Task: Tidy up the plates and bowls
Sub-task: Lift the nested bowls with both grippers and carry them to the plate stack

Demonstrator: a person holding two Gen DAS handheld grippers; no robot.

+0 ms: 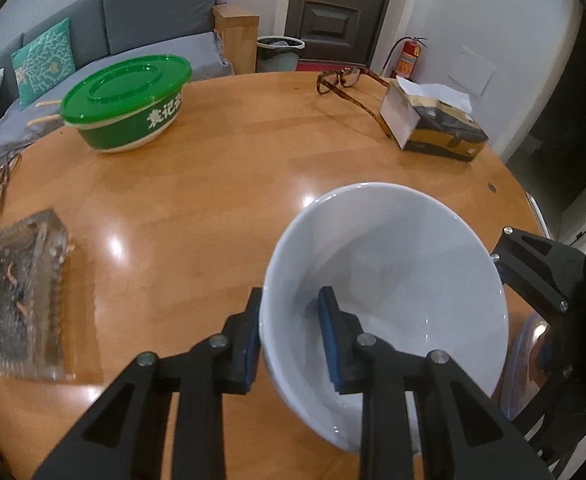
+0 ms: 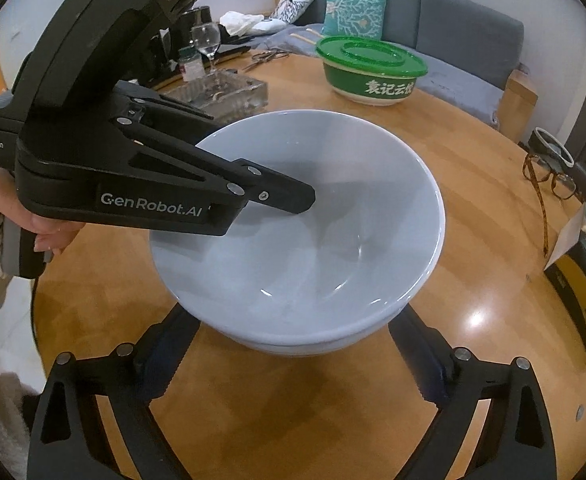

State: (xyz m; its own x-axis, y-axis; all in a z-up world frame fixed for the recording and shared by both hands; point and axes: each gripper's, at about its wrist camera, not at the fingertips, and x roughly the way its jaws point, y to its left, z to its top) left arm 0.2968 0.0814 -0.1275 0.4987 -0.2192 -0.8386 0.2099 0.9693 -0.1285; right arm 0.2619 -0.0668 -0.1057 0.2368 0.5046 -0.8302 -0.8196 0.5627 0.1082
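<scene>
- Scene: a white bowl (image 2: 297, 232) is sitting inside a second bowl (image 2: 313, 345), of which only a lower rim is showing; both are standing on the round table (image 2: 473, 208), near its front edge.
- Progress, as a judgement: nesting of the two bowls is looking nearly done; whether the upper one is resting fully or still being carried by the grip cannot be told; no plates are showing in either view, so what is remaining there is unknown.
- Left gripper (image 1: 293, 336): its jaws are standing narrow and pinching the near wall of the top bowl; one blue pad (image 1: 331, 336) is lying inside, the other pressing on the outer face; release is not yet made.
- Right gripper (image 2: 293, 360): its jaws are standing wide, one finger at each side of the stack's base; the pads seem near or just touching the lower bowl, and contact cannot be confirmed, as the bowls are hiding the tips; nothing is being lifted by it, as far as can be seen.
- Surroundings: a green lidded tub (image 2: 371, 68), a glass ashtray (image 2: 229, 92), spectacles (image 1: 349, 84) and a tissue box (image 1: 433, 124) are lying well apart from the bowls; a hand (image 2: 49, 228) is holding the left tool.
</scene>
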